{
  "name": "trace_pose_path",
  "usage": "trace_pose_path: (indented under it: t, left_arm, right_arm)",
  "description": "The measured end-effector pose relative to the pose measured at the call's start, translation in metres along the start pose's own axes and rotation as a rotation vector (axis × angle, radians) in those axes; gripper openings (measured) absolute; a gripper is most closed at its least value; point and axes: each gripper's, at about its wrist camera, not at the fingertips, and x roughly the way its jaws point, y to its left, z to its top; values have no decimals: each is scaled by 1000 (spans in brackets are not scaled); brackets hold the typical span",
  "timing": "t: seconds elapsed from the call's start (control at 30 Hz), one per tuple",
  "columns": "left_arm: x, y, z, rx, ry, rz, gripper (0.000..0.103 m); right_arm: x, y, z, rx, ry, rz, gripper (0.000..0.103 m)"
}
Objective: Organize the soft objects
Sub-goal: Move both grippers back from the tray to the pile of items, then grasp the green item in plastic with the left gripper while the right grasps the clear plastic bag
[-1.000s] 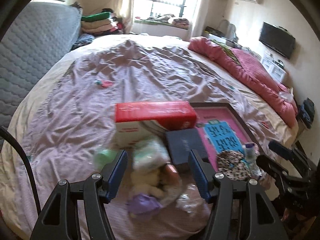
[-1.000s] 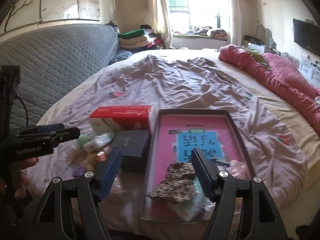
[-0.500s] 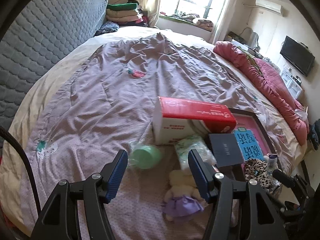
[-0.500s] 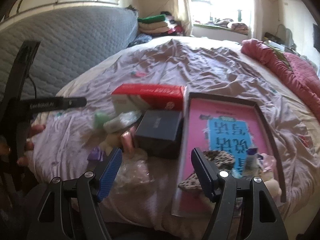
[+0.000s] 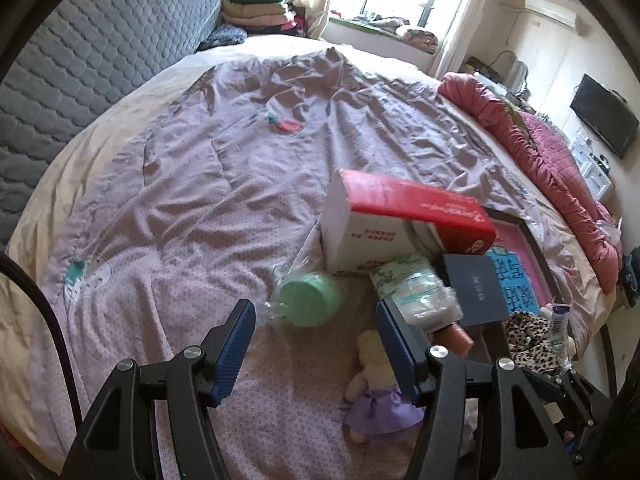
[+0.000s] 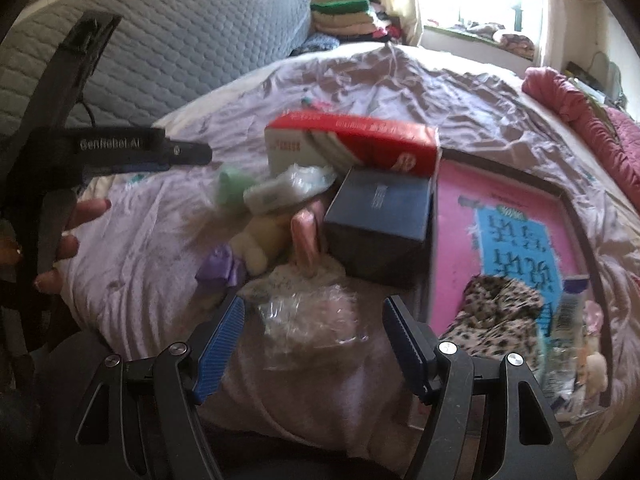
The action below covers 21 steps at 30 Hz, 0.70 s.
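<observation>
Okay, we hold both grippers, left gripper [image 5: 314, 346] and right gripper [image 6: 312, 346], spread wide with nothing between the fingers, probably scouting a pick. Plush doll [image 5: 376, 384] lies near the bed's [image 5: 180, 208] near edge, tissue pack [image 5: 416, 286] and green cup [image 5: 310, 298] beyond, leopard cloth [image 6: 496, 312] already in tray [image 6: 452, 216], red box [image 5: 404, 216] farthest.

**Bed surface, near edge**

Bed [image 5: 192, 184] with wrinkled mauve sheet is carrying a cluster: red-white box [image 5: 404, 220], green cup [image 5: 310, 298] lying on its side, wrapped tissue pack [image 5: 416, 288], plush doll [image 5: 376, 384], clear bag [image 6: 312, 316], pink-lined tray [image 6: 452, 248]. Red quilt [image 5: 560, 172] is lying bunched along the far side.
</observation>
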Motion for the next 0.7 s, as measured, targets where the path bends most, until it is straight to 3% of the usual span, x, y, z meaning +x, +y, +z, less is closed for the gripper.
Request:
trace_pose_path:
  t: [0.53,0.7]
  left_arm:
    - [30,18,-4,-74,38,-25,65]
    - [45,19,-4,-104,56,-75,67]
  right_arm:
    - [28,7,-1,-49,41,-6,73]
    - [32,4,0,-51,39,-15,73]
